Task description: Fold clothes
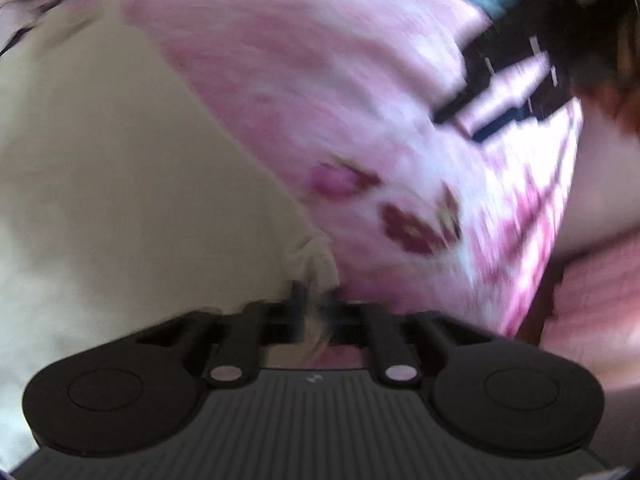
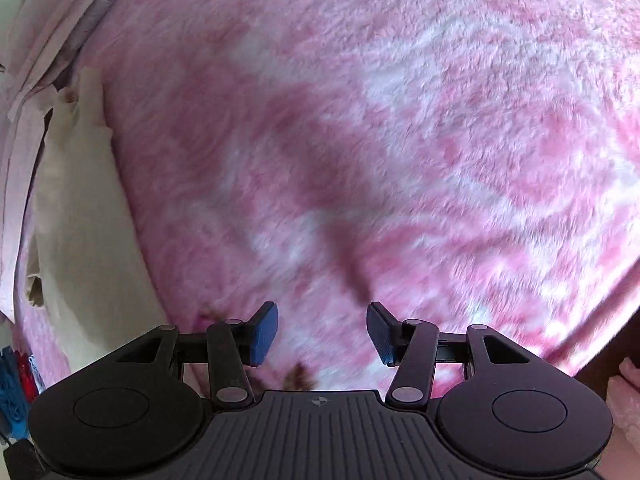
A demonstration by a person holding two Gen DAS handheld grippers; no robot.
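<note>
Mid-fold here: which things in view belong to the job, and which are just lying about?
In play:
- cream cotton garment, pinched in the left gripper
- open right gripper

Lying about:
- fluffy pink-and-white blanket underneath
- pale pink ribbed cloth
- blue and red items, unclear

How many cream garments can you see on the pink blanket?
1. The cream garment lies left on the pink blanket, its edge pinched in the left tool. The right tool is open, empty. Others may be hidden.
</note>
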